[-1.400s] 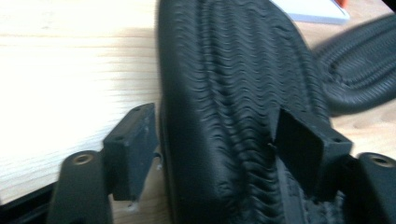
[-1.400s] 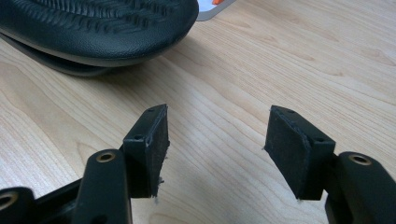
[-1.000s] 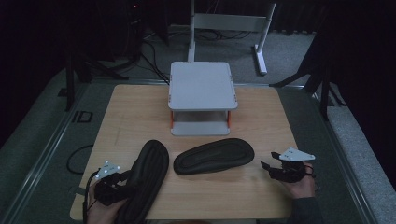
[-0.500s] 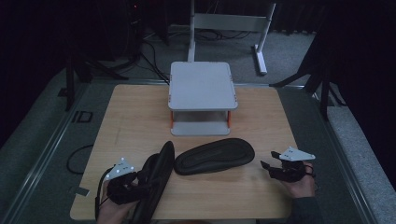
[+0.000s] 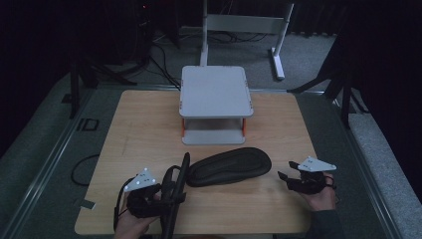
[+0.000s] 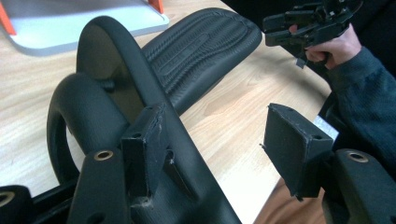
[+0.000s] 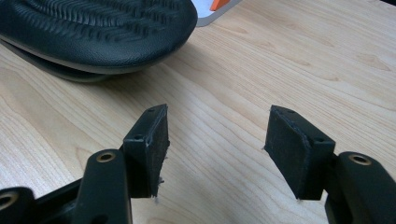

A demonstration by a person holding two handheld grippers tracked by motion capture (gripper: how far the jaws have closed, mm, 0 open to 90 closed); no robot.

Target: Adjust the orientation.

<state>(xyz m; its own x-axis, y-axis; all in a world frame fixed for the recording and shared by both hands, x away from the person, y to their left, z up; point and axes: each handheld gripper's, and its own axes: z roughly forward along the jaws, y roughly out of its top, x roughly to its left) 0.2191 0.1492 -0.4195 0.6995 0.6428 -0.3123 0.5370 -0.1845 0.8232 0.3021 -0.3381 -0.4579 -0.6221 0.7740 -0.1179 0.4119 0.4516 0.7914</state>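
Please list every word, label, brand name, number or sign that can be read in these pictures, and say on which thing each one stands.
There is no readable text.
The two black sandals, the grey shelf and the wooden table carry no lettering that can be seen.
A dark mark on the floor left of the table may be letters, but it is too small and dim to read.

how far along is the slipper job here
Done: nothing sits on the grey two-tier rack yet. In hand: the left gripper tips one black rubber slipper on edge, its jaws not clamped. Left: the other black slipper lies sole-up on the wooden table; the right gripper waits open.
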